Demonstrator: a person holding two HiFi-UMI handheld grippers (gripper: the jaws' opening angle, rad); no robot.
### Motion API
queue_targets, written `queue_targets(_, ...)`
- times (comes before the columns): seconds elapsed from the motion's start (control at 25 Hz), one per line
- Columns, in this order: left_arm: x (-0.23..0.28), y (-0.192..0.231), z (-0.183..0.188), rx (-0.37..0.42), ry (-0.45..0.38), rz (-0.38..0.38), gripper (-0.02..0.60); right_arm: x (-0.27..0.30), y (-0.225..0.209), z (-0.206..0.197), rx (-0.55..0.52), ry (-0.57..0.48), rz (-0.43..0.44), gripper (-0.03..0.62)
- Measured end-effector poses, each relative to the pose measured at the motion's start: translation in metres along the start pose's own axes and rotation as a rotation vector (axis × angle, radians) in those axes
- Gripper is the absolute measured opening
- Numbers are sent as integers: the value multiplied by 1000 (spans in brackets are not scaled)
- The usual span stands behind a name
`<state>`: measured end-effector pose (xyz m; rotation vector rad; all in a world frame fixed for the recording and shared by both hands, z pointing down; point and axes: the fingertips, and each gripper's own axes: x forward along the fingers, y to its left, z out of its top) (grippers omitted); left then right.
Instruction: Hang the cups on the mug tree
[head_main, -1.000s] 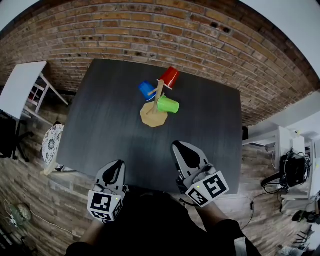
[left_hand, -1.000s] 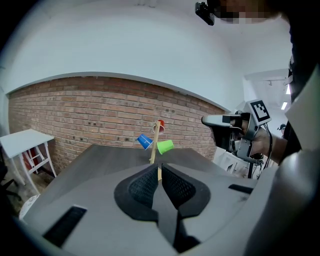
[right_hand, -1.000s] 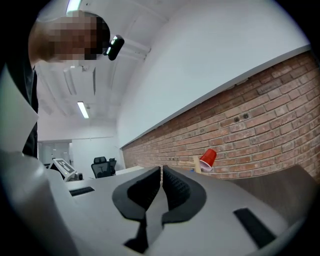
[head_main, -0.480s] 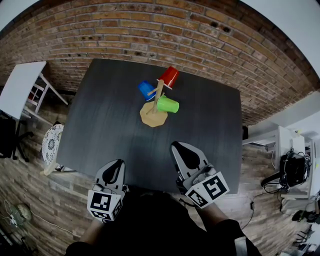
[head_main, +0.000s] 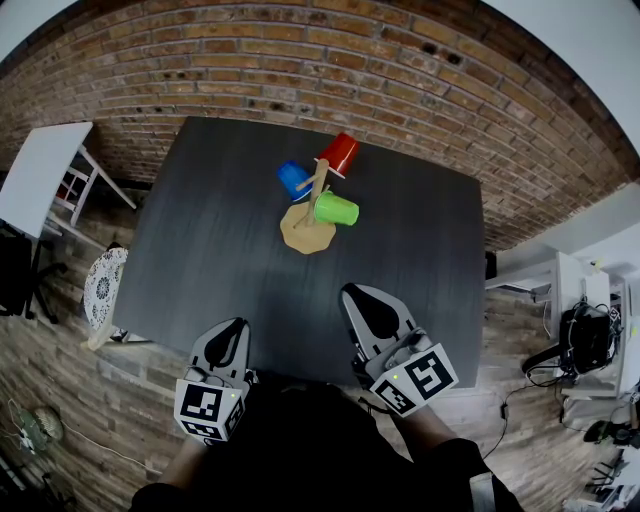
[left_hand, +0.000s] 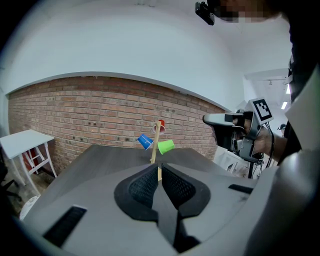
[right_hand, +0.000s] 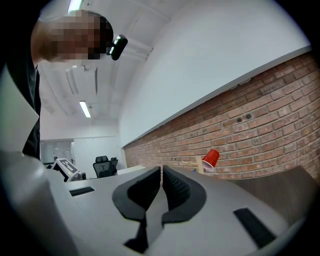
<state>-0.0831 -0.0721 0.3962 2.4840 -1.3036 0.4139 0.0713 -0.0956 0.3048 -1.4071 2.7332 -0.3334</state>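
A wooden mug tree (head_main: 308, 215) stands on the dark table (head_main: 210, 250), toward its far middle. Three cups hang on it: a red cup (head_main: 340, 153) at the top, a blue cup (head_main: 293, 180) on the left, a green cup (head_main: 336, 209) on the right. From the left gripper view the mug tree (left_hand: 156, 145) with the blue cup (left_hand: 145, 141) and green cup (left_hand: 165, 146) shows straight ahead. The right gripper view catches only the red cup (right_hand: 210, 159). My left gripper (head_main: 229, 341) and right gripper (head_main: 362, 303) hover at the table's near edge, both shut and empty.
A brick wall (head_main: 400, 80) runs behind the table. A white side table (head_main: 40, 170) and a chair stand at the left. A patterned round stool (head_main: 102, 285) sits by the table's left corner. White desks with cables (head_main: 580, 330) are at the right.
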Motion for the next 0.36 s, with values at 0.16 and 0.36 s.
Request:
queue_targets(0.16,0,0,0,-1,4,2,34,0,-2,-1,1,1,-4,38)
queue_targets(0.36,0,0,-3,-8,2,1,34,-2,-3,-3,3,2,-8,38)
